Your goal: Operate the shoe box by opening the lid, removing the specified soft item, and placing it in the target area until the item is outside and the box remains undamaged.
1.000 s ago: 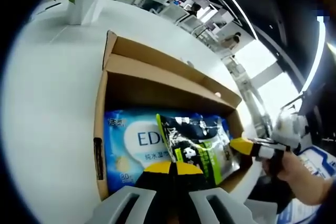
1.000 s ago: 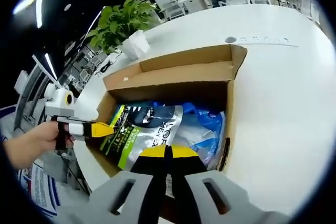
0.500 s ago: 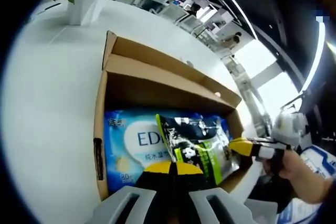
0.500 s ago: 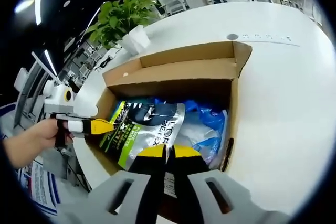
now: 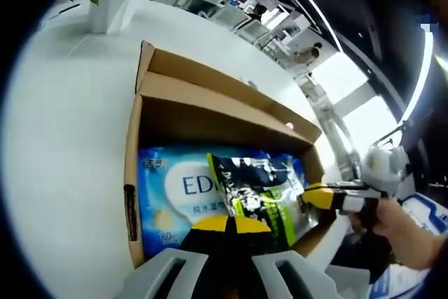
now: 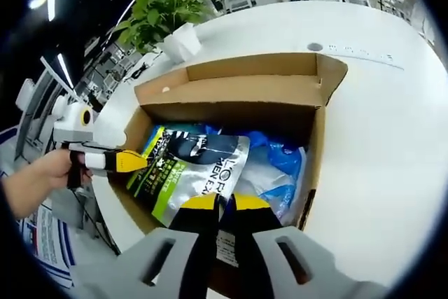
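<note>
left gripper view: left gripper (image 5: 225, 223) hung with jaws together, empty, above the open shoe box (image 5: 203, 96); green pouch (image 5: 262, 190) lay just ahead on blue wipes pack (image 5: 175, 187).
right gripper view: right gripper (image 6: 218, 204) had its jaws together at the pouch's near edge, seemingly to lift it; whether it gripped, cannot tell.

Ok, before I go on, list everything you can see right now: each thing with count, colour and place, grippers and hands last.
Open cardboard shoe box: one, brown, on the table, lid folded back.
Silver, black and green foil pouch: one, inside the box, lying on the blue pack.
Blue and white soft plastic pack: one, at the box bottom.
White round table: one, under the box.
Potted green plant in a white pot: one, on the table beyond the box.
Left gripper: yellow-tipped, jaws together, over the box's near edge.
Right gripper: yellow-tipped, jaws nearly together, above the pouch.
Hand: one, holding the left gripper.
</note>
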`<state>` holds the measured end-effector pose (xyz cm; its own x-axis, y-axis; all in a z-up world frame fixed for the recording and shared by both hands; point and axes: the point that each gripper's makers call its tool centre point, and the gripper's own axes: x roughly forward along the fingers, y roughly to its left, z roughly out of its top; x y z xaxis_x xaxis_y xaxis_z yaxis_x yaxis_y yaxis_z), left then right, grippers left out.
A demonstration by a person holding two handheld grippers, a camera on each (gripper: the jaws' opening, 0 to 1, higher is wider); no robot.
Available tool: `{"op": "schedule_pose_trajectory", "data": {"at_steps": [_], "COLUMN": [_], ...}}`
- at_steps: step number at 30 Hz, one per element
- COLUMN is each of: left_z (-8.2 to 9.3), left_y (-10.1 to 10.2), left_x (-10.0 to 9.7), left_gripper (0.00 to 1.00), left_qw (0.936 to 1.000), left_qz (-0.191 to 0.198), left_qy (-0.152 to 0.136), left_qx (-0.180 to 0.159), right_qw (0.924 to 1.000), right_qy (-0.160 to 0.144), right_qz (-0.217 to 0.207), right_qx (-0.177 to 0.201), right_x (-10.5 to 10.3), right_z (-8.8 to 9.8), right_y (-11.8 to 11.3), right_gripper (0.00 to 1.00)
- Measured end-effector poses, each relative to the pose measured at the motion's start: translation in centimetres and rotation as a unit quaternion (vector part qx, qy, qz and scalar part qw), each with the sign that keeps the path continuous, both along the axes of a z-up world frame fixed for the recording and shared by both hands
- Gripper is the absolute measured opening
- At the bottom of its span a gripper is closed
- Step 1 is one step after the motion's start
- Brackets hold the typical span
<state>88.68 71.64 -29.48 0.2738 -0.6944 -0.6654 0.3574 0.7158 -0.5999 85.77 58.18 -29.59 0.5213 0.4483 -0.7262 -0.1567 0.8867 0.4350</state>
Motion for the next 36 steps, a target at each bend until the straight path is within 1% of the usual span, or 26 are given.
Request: {"op": "schedule_pose_trajectory", "data": {"at_steps": [2,5,9,16,19,23,31,36], "left_z": [0.0,0.0,-0.1,-0.1,0.3,1.2,2.6,3.4], "left_y": [0.0,0.0,0.0,0.1,0.1,-0.1,-0.7,-1.3], "left_x": [0.0,0.0,0.0,0.1,0.1,0.1,-0.3,-0.7], "left_gripper": [0.00,0.00,0.00,0.00,0.00,0.00,0.00,0.00], "left_qw": [1.0000,1.0000,1.0000,1.0000,1.0000,1.0000,0.9999,0.9997], "left_qz": [0.000,0.000,0.001,0.003,0.004,0.002,-0.002,-0.005], "left_qy": [0.000,-0.001,-0.001,-0.001,-0.004,-0.008,-0.017,-0.022], "left_qx": [0.001,0.001,0.002,0.002,0.003,0.001,-0.001,-0.003], "right_qw": [1.0000,0.9998,0.9997,0.9995,0.9994,0.9994,0.9993,0.9991], "right_qy": [0.004,0.016,0.015,0.012,0.011,0.007,-0.010,-0.017], "right_qz": [0.003,-0.005,-0.011,-0.020,-0.022,-0.027,-0.031,-0.034], "right_qx": [0.001,0.012,0.016,0.019,0.022,0.023,0.022,0.020], "right_x": [0.2,0.2,0.3,0.6,0.5,0.6,0.7,0.3], "right_z": [-0.1,-0.1,0.0,0.1,0.3,0.8,2.6,3.6], "right_y": [0.1,0.1,0.0,0.1,0.1,-0.1,-0.7,-1.1], "right_gripper": [0.07,0.05,0.01,0.00,0.00,0.00,0.00,0.00]}}
